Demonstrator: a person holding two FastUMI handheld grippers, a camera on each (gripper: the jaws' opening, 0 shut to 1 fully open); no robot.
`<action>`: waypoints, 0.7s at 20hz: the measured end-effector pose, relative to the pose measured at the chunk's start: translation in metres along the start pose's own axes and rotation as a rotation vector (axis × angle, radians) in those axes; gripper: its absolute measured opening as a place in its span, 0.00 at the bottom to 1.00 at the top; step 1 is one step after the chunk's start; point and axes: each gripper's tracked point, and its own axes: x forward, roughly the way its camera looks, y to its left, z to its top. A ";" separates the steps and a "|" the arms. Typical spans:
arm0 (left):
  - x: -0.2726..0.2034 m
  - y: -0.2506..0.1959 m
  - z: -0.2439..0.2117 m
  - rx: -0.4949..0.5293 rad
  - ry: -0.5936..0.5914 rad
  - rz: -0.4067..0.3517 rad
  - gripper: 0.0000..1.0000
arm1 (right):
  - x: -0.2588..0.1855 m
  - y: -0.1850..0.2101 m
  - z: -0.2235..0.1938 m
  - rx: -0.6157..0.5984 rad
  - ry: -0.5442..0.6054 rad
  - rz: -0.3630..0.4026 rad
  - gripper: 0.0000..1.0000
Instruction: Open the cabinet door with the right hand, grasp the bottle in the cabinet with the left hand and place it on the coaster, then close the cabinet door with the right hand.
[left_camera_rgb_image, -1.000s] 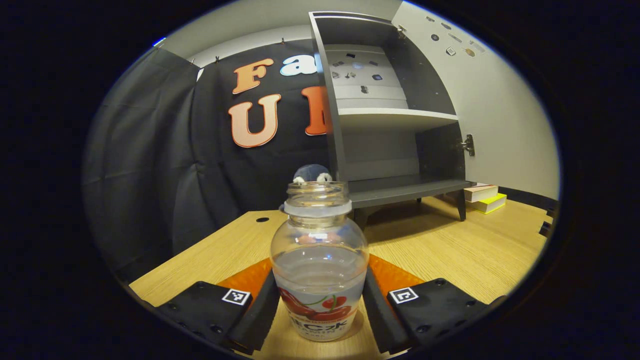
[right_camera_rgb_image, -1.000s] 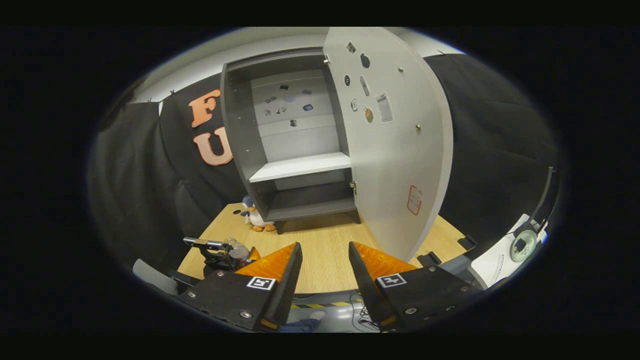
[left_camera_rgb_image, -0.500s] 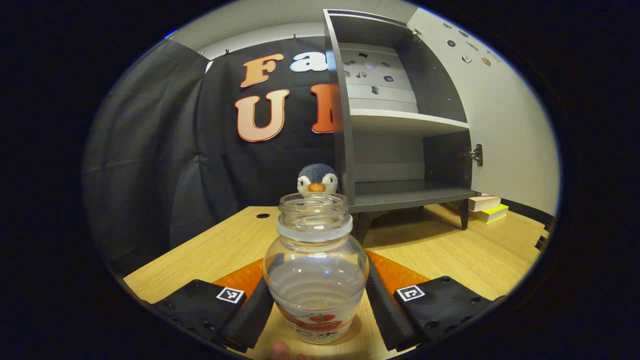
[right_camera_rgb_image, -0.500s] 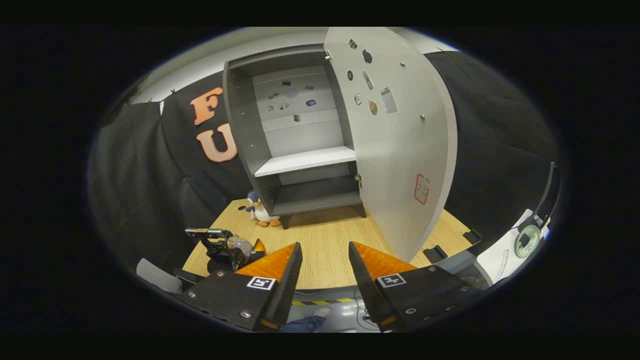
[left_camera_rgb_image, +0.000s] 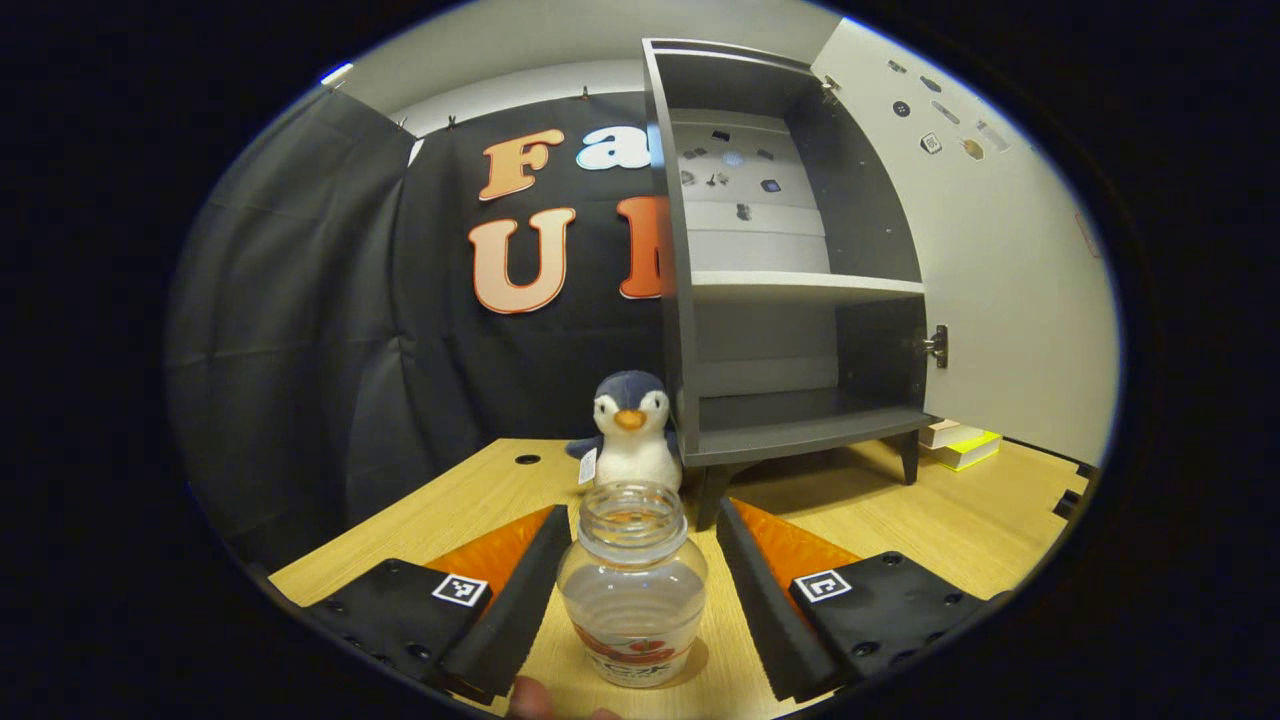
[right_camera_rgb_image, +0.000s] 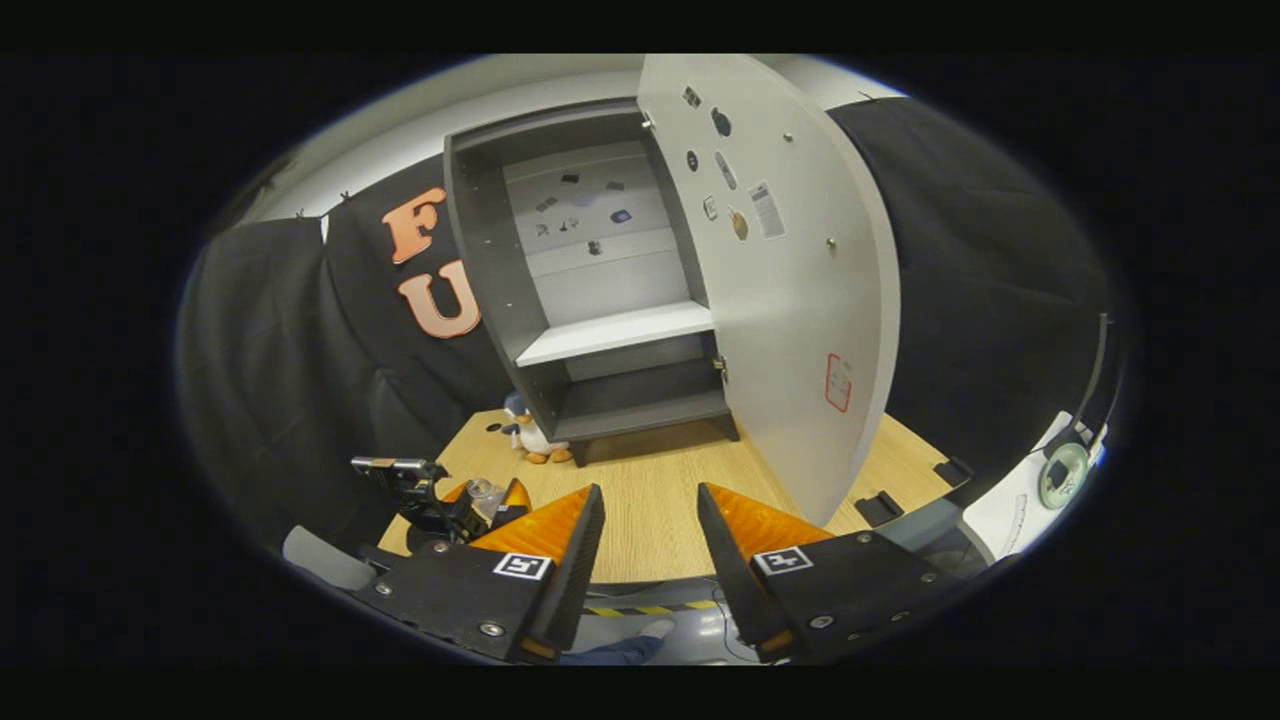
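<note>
- In the left gripper view, the bottle (left_camera_rgb_image: 632, 590) is seen upright on the table (left_camera_rgb_image: 940, 520), uncapped, between the spread fingers of the left hand-held gripper (left_camera_rgb_image: 634, 600); neither finger touches it.
- A coaster under the bottle cannot be made out.
- Behind the bottle a penguin toy (left_camera_rgb_image: 630, 430) is set, just beside the cabinet (left_camera_rgb_image: 790, 290).
- The cabinet door (right_camera_rgb_image: 790, 290) is swung wide.
- The right hand-held gripper (right_camera_rgb_image: 648, 545) is held open and empty, well back from the cabinet.

Coaster under bottle (left_camera_rgb_image: 631, 600): hidden, can't tell.
</note>
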 end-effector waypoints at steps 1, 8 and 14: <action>-0.003 0.001 0.009 0.000 -0.012 0.003 0.95 | -0.004 -0.001 0.003 0.006 -0.010 0.003 0.59; -0.027 0.000 0.076 0.057 -0.090 0.036 0.95 | -0.033 -0.013 0.029 0.048 -0.094 0.037 0.62; -0.033 -0.002 0.118 0.062 -0.123 0.062 0.95 | -0.050 -0.033 0.049 0.057 -0.156 0.047 0.63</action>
